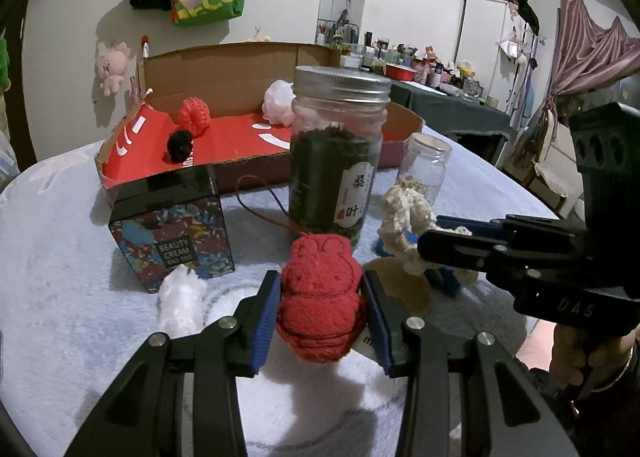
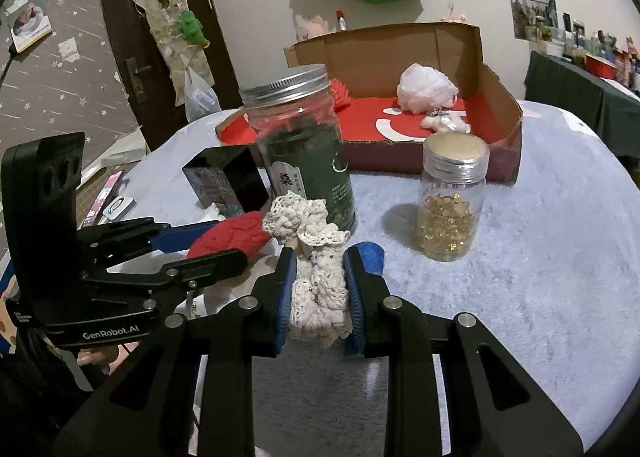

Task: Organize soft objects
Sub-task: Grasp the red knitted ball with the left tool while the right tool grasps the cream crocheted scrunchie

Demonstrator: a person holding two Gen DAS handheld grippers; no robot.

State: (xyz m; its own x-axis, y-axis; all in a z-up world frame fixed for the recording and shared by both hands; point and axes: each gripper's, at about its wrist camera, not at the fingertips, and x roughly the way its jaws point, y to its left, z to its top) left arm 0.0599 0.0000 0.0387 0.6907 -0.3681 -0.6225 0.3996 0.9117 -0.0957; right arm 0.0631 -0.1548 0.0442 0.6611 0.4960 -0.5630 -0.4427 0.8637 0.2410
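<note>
My left gripper (image 1: 322, 297) is shut on a red knitted toy (image 1: 320, 293) with a red cord, held just above the pale blue cloth. My right gripper (image 2: 320, 281) is shut on a cream crocheted piece (image 2: 316, 257), which also shows in the left wrist view (image 1: 404, 229). The two grippers are side by side; the red toy also shows in the right wrist view (image 2: 232, 235). An open cardboard box (image 1: 224, 69) with a red floor holds a red knit ball (image 1: 194, 115), a black pompom (image 1: 180, 145) and a white puff (image 2: 426, 87). A white fluffy toy (image 1: 182, 297) lies on the cloth left of my left gripper.
A tall jar of dark leaves (image 1: 338, 153) with a metal lid stands right in front of both grippers. A small jar of golden beads (image 2: 452, 197) stands to its right. A patterned tin box (image 1: 172, 225) stands to its left. The round table (image 2: 540, 277) is covered in pale cloth.
</note>
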